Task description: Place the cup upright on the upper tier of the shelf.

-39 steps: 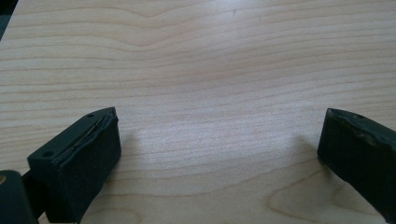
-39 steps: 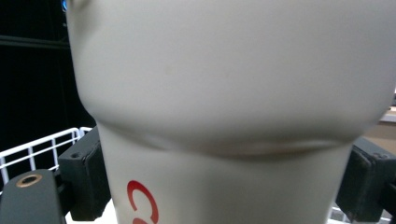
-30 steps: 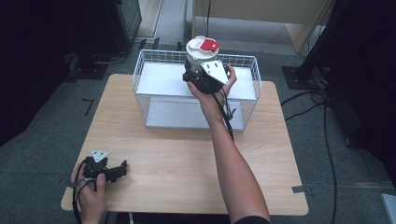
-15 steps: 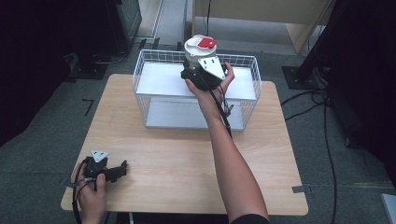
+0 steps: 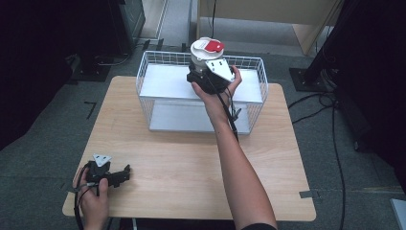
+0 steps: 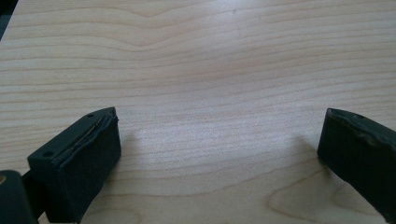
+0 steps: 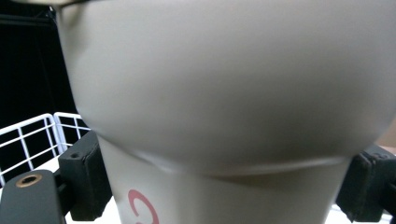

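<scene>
Overhead, the wooden table (image 5: 191, 163) carries a white wire basket (image 5: 153, 72) along its 12 o'clock edge, with a flat white floor inside.

Right gripper (image 5: 207, 76): held up over the basket, toward its 12 o'clock rim, by the person's right hand (image 5: 218, 93), forearm reaching in from 6 o'clock. Its jaws are pinching a white cup (image 5: 203, 55) that has a wide white lid bearing a red patch (image 5: 214, 46). The cup stands roughly upright, lid uppermost. In the right gripper view the cup (image 7: 224, 140) sits right up against the lens: a black jaw presses each side of the body just under the lid's flare, one at 8 o'clock and one at 4 o'clock. A red mark (image 7: 142, 207) shows on the cup wall near 6 o'clock; too close and cropped to read. White basket wires (image 7: 32, 135) appear at 9 o'clock against a dark background. Whether the cup's base touches the basket floor cannot be told; from above it looks lifted clear.

Left gripper (image 5: 125, 171): resting at the table's 7 o'clock corner in the person's left hand (image 5: 93, 199), well apart from the basket. In the left gripper view its jaws are spread wide over bare wood grain (image 6: 210, 84), nothing between them.
</scene>
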A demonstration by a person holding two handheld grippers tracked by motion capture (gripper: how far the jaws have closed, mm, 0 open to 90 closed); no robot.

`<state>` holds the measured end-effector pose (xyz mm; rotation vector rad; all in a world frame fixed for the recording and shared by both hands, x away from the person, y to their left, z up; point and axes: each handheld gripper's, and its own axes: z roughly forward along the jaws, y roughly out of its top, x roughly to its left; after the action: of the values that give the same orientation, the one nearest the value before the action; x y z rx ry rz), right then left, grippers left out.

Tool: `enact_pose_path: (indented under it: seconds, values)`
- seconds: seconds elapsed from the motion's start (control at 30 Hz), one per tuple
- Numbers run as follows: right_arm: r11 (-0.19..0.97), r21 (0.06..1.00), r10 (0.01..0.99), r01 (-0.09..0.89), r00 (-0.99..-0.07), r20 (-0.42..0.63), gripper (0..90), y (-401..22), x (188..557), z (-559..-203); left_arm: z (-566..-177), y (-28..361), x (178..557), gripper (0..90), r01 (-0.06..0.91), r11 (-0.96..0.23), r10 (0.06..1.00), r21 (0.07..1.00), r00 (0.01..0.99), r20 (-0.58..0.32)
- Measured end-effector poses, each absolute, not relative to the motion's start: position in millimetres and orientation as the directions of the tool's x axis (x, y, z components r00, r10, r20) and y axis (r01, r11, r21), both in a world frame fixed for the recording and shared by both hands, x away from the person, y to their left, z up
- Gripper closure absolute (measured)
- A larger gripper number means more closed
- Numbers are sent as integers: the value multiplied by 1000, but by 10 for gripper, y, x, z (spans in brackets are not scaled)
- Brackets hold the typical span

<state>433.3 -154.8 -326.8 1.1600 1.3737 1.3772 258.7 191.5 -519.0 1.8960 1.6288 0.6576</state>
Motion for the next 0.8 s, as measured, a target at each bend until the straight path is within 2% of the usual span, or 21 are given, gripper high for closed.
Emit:
enact_pose_path:
  seconds: [0.23,0.4,0.8]
  values:
    - [-27,998,971,59,-236,40,95,-1573,4292,-3239,-5189,1915,2586,0,721,-115,989,683,146,12]
    - [-29,997,969,70,-243,45,45,-1605,4298,-3222,-5191,1915,2586,0,720,-115,989,684,146,12]
    - [-51,996,968,70,-244,66,0,-1635,4244,-3225,-5190,1914,2587,0,720,-114,989,684,146,12]
